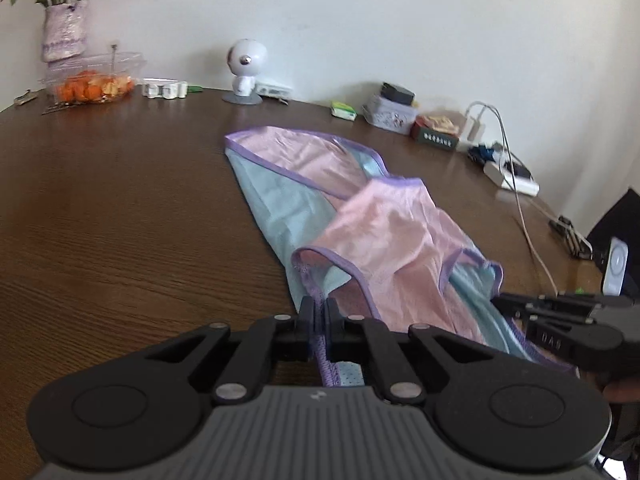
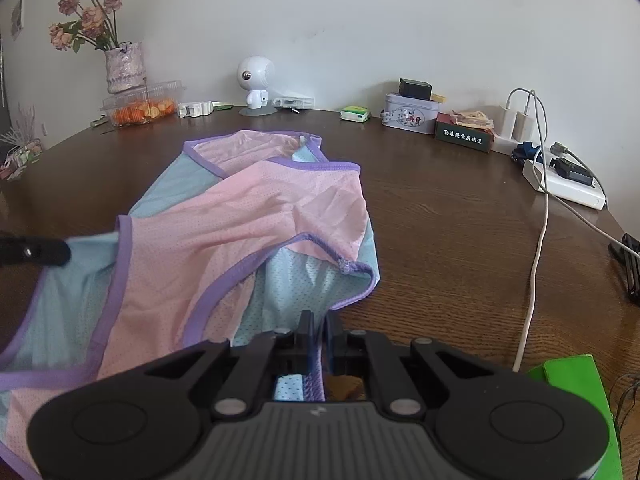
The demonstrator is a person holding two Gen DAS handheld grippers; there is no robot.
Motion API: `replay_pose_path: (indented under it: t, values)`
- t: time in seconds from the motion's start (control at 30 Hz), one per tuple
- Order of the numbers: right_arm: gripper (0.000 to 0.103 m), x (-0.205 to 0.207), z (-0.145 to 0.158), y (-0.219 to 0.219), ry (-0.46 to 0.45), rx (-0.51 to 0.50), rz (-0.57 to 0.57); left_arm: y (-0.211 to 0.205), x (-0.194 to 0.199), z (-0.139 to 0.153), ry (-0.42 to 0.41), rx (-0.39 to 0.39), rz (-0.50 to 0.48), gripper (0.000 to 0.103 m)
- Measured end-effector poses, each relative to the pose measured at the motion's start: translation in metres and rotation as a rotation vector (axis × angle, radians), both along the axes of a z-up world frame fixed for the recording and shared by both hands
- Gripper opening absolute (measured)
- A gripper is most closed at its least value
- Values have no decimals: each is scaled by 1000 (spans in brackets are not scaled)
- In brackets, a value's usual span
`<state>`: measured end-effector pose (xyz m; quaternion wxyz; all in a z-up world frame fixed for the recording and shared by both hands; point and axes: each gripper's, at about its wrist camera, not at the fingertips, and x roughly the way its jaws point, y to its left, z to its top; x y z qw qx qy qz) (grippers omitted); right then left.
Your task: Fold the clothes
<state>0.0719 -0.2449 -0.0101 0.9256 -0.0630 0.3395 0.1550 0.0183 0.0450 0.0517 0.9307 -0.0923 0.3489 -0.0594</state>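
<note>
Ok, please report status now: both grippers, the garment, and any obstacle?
Left gripper shut on garment purple trim. Right gripper shut on trim too. Garment partly lifted off table. White cable lies right, apart from the garment.

Bare table (image 1: 100,208) left; cable (image 2: 536,264), perhaps loose, crosses right.

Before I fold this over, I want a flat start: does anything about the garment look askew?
Yes. The pink top layer of the garment lies bunched and creased, slanted across the blue layer rather than flat. The left gripper and right gripper each pinch its purple trim at the near end. Nothing looks spilled or torn.
</note>
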Motion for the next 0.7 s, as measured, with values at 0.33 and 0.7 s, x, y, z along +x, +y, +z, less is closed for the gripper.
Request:
replay_pose_path:
  t: [0.33,0.7]
  values:
    - [5,-3,0,1,-10,-26,0,27,-14,-24,77,56,195,15]
    - [10,-49,11,-1,17,-15,30,12,-51,-21,103,121,58,36]
